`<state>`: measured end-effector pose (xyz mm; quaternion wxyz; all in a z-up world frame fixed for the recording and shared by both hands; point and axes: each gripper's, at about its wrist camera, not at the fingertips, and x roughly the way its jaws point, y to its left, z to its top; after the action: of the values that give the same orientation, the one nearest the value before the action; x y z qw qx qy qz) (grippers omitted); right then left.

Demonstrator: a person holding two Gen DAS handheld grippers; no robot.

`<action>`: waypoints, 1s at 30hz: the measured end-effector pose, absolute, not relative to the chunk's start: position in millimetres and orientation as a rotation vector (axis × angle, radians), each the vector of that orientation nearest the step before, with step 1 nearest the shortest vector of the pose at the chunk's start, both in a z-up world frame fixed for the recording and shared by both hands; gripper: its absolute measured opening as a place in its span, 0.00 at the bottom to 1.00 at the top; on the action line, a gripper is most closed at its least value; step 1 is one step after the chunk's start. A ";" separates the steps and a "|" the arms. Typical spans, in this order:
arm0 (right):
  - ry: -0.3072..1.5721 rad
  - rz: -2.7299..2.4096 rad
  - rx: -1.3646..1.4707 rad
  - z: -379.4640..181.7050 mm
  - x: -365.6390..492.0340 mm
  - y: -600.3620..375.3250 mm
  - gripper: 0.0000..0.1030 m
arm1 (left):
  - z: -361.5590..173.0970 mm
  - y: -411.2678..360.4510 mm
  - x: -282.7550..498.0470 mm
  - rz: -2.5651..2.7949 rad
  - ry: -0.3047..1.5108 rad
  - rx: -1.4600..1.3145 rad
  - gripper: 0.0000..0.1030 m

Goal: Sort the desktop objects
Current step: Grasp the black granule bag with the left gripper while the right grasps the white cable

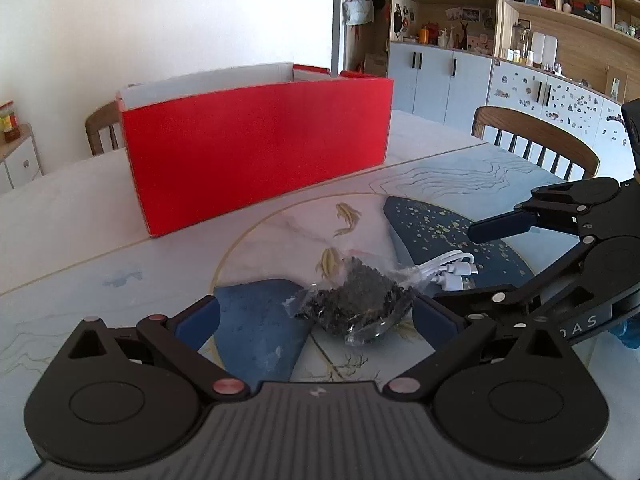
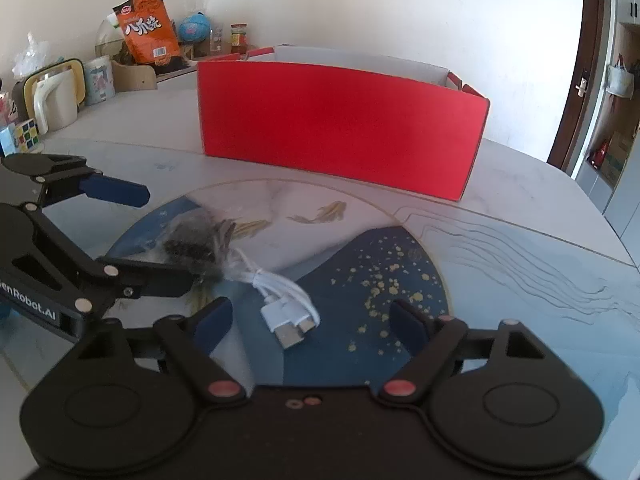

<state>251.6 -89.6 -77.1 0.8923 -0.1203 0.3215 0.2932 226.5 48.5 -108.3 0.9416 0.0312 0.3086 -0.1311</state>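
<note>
Clear bag (image 1: 354, 298) of dark bits before red box (image 1: 256, 152)

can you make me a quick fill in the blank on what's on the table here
1. The big box at the back of the table is ____ on the outside.
2. The coiled cable in front of the right gripper is ____ in colour.
3. The clear bag ahead of the left gripper holds ____ bits.
4. Both grippers stand ____.

Missing words: red; white; dark; open

White walls (image 1: 160, 12), wooden cabinets (image 1: 440, 40), chairs (image 1: 536, 136).
</note>
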 end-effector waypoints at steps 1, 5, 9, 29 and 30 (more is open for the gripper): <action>0.666 0.609 -0.247 -77.1 253.1 -89.9 0.79 | -109.2 48.0 228.9 -0.279 0.639 0.056 1.00; 0.672 0.625 -0.215 -77.5 258.8 -92.6 0.73 | -111.6 44.1 234.3 -0.296 0.665 0.057 0.99; 0.663 0.636 -0.211 -77.4 259.5 -90.6 0.64 | -112.7 38.9 235.3 -0.310 0.668 0.082 0.93; 0.709 0.660 -0.299 -66.1 251.5 -71.2 0.26 | -105.8 26.4 233.4 -0.333 0.688 0.143 0.57; 0.714 0.659 -0.308 -65.5 250.9 -69.9 0.25 | -104.7 25.3 233.8 -0.331 0.696 0.145 0.54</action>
<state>250.9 -69.9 -65.5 0.8729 -0.1472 0.3418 0.3154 233.8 25.3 -104.7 0.9242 0.0708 0.3390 -0.1612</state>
